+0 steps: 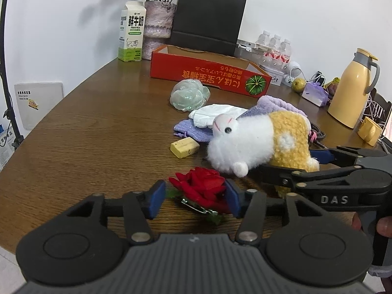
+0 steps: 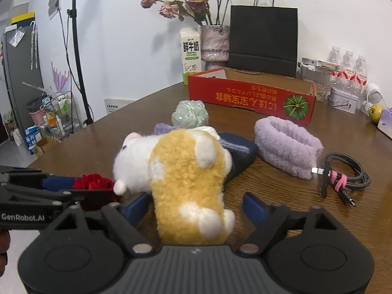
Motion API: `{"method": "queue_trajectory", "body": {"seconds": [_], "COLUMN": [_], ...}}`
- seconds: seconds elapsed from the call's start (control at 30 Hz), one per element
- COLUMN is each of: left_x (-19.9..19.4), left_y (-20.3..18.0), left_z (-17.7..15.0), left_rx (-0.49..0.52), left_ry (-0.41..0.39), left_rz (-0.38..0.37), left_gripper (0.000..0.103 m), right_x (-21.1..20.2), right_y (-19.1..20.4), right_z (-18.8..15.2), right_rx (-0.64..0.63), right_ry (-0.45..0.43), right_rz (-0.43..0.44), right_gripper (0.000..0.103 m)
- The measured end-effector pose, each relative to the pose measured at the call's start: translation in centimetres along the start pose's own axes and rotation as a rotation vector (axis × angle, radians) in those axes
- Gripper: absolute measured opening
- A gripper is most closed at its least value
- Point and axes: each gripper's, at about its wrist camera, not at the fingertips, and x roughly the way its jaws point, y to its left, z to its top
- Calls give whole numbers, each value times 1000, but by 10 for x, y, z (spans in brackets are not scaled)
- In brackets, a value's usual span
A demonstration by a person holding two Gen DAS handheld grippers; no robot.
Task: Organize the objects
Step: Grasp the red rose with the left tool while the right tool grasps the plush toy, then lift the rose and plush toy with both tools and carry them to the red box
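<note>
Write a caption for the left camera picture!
Left gripper straddles a red rose beside a plush hamster.

Bright, even room light, soft shadows on the white wall [image 1: 73,36], faint sheen on the desk [image 1: 85,134], heavy fisheye bending and dark corners.

Wood-grain surface [image 1: 85,134], satin sheen. Plush toy [image 2: 186,171]: fluffy, curly pile. Red rose [image 1: 201,186]: soft matt cloth petals. Red box [image 2: 250,98] at twelve o'clock: printed cardboard. Tongs [image 1: 194,197]: matt black plastic, blue pads [image 1: 156,197].
</note>
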Motion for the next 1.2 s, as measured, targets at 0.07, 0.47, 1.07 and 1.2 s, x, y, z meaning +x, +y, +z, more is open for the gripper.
{"method": "queue_trajectory", "body": {"seconds": [0.07, 0.47, 1.07, 1.2], "left_x": [2, 8, -17, -19], "left_y": [-1, -9, -20, -22], "left_z": [-1, -3, 10, 14], "left_rx": [4, 10, 12, 13], "left_ry": [3, 30, -23, -31], "left_rz": [-3, -26, -32, -34], "left_gripper": [63, 43, 40, 40], "right_x": [1, -1, -39, -44], "right_y": [2, -3, -17, -18], "right_z": [0, -4, -7, -6], "right_rx": [-5, 25, 82, 74], "right_ry": [-5, -25, -117, -127], "right_rz": [5, 11, 31, 22], "right_gripper": [71, 57, 49, 49]}}
